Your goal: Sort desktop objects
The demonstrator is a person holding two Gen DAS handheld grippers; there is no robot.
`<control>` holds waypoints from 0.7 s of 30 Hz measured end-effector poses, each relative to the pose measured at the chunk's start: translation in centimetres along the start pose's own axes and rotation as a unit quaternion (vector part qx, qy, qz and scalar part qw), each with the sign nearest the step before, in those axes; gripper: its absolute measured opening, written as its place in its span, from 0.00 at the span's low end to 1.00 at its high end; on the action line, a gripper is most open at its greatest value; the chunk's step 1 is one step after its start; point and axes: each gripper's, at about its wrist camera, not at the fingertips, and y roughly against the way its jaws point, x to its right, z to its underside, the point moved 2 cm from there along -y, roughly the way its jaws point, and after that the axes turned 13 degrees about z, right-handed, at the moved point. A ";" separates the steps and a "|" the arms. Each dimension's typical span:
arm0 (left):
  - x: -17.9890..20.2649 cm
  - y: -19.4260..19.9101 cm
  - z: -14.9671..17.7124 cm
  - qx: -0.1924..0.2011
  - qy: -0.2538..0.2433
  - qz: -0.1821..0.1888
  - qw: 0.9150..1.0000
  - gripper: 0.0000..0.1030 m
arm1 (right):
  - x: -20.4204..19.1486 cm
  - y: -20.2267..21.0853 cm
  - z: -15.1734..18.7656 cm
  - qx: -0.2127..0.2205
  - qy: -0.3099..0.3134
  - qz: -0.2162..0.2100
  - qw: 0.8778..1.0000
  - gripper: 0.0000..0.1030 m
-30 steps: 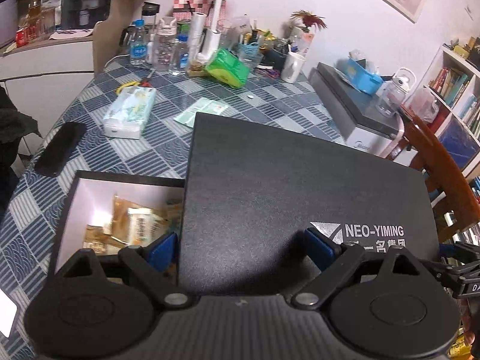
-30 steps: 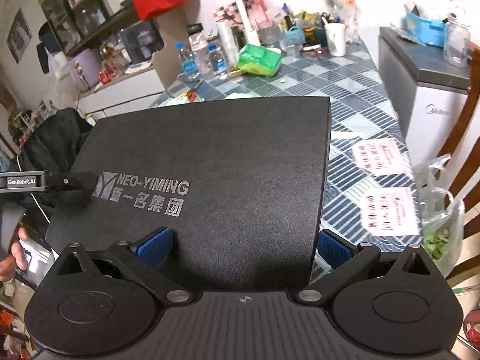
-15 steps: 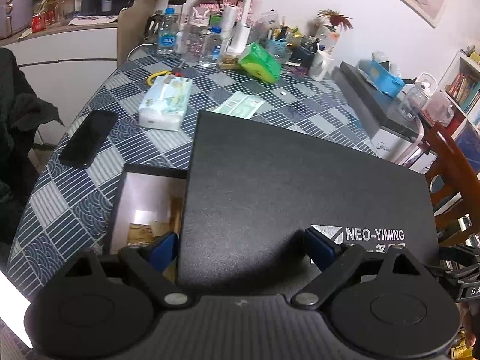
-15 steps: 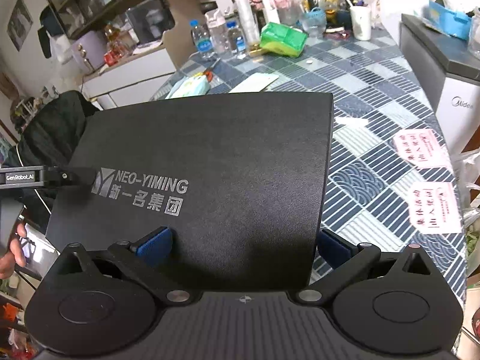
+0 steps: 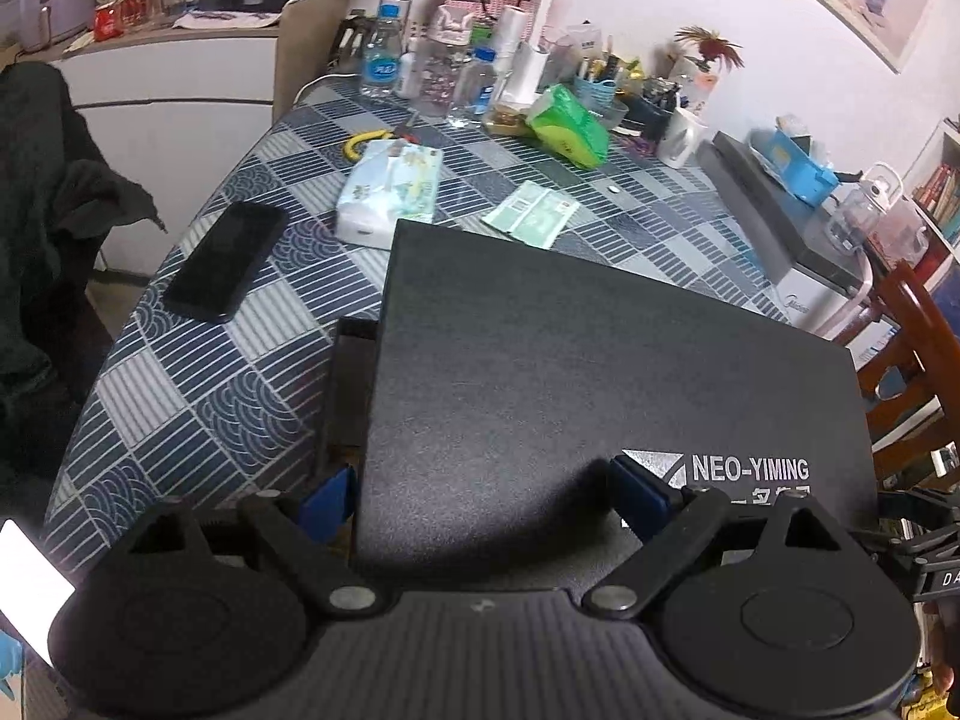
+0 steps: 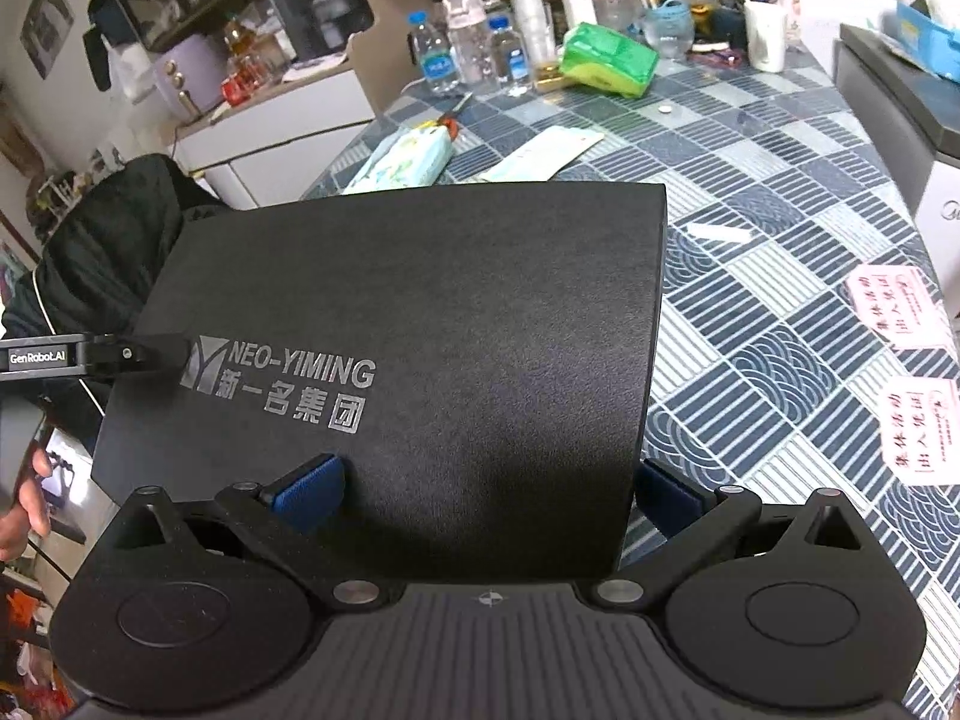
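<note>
We've got the flat matte black lid with silver NEO-YIMING lettering (image 5: 600, 372) pinched at both near corners: left gripper (image 5: 480, 495) and right gripper (image 6: 486, 489) each clamped on its edge. It sits over the black box (image 5: 351, 384), contents hidden. Beyond, on the blue patterned tablecloth (image 5: 198, 396): one black phone (image 5: 225, 261), one tissue pack (image 5: 390, 192), three clear water bottles (image 6: 471, 48).

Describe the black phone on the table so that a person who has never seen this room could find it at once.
Start from the table with the blue and white patterned cloth and go to its left edge in the left wrist view. The black phone lies flat there, left of the big black lid and nearer than the tissue pack. It is the only thin, plain dark slab there.
</note>
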 end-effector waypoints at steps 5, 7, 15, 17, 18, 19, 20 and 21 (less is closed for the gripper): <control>-1.7 -0.1 0.0 -0.004 0.016 -0.003 1.000 1.00 | -1.2 -0.8 -0.6 -0.007 0.004 0.000 1.000 1.00; -2.3 -0.2 0.0 -0.004 0.023 -0.002 1.000 1.00 | -1.7 -1.1 -0.8 -0.009 0.006 0.001 1.000 1.00; -2.6 -0.9 0.1 -0.009 0.021 -0.002 1.000 1.00 | -1.3 -1.7 -0.8 -0.019 -0.010 0.005 1.000 1.00; -2.3 -1.3 0.2 -0.012 0.016 -0.001 1.000 1.00 | -1.0 -1.8 -0.7 -0.022 -0.015 0.010 1.000 1.00; -2.1 -1.3 0.2 -0.012 0.013 -0.001 1.000 1.00 | -0.9 -1.9 -0.7 -0.024 -0.017 0.012 1.000 1.00; -2.0 -1.4 0.2 -0.012 0.010 -0.002 1.000 1.00 | -0.7 -2.0 -0.6 -0.025 -0.021 0.012 0.999 1.00; -1.9 -1.5 0.3 -0.012 0.007 -0.002 1.000 1.00 | -0.6 -2.0 -0.5 -0.026 -0.023 0.012 0.999 1.00; -1.7 -1.6 0.3 -0.012 0.003 -0.003 1.000 1.00 | -0.5 -2.0 -0.4 -0.026 -0.026 0.012 0.999 1.00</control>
